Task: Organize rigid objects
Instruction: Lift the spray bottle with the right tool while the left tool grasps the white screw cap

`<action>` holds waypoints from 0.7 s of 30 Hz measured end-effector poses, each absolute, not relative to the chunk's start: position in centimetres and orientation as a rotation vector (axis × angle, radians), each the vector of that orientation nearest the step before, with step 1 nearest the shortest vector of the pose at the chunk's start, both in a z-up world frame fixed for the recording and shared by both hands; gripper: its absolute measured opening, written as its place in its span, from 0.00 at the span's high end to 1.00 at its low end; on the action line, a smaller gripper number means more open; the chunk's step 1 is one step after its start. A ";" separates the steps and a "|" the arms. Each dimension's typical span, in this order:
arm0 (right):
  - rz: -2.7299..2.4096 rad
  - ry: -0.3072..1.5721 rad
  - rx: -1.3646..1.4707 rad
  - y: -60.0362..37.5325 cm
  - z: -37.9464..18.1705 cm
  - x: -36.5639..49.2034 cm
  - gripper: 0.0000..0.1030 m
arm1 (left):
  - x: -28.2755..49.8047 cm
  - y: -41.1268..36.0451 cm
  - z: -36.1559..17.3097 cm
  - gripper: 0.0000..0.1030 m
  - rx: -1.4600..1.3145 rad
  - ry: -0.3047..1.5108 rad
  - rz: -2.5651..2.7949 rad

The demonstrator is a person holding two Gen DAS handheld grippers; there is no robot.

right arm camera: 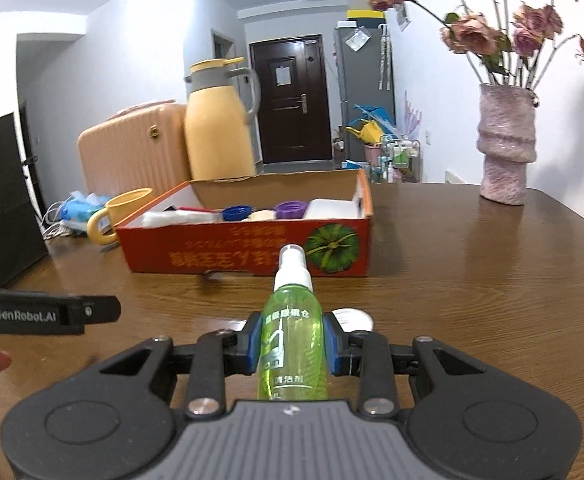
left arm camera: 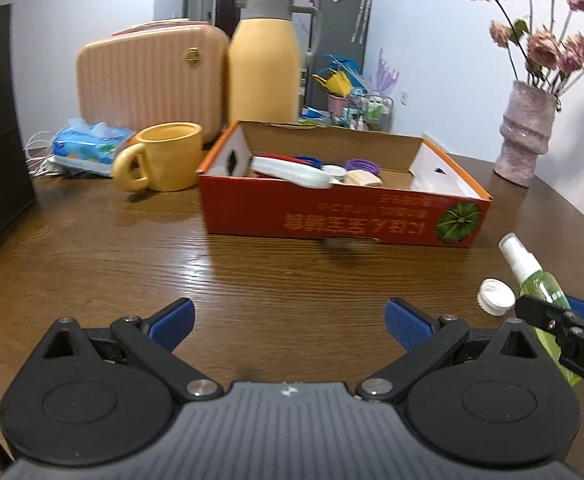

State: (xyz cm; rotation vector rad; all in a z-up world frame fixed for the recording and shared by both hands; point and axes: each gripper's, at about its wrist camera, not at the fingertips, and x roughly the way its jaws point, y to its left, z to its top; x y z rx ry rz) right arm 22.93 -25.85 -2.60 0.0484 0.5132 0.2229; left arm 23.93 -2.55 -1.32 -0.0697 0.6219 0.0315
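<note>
L hand-held gripper (left arm camera: 289,322) open, empty; box (left arm camera: 344,216) ahead.

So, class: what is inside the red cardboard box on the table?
Inside the red cardboard box lie a white flat item, a blue cap, a purple cap and a beige piece. The near wall hides the box floor and anything lying lower.

Both wrist cameras are looking low across the brown wooden table (left arm camera: 251,280) toward the orange cardboard box (right arm camera: 247,252) near its far edge, sharing box and far wall, the right sitting rightward.
</note>
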 end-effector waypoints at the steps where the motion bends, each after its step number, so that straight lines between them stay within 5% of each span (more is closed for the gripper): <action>1: 0.218 0.511 0.052 -26.3 -2.6 23.1 0.71 | 24.1 -3.1 -1.4 0.00 -0.062 0.624 0.027; 21: 0.153 0.482 0.080 -33.7 -2.6 26.7 0.71 | 28.6 -12.9 -3.6 0.00 -0.065 0.694 -0.078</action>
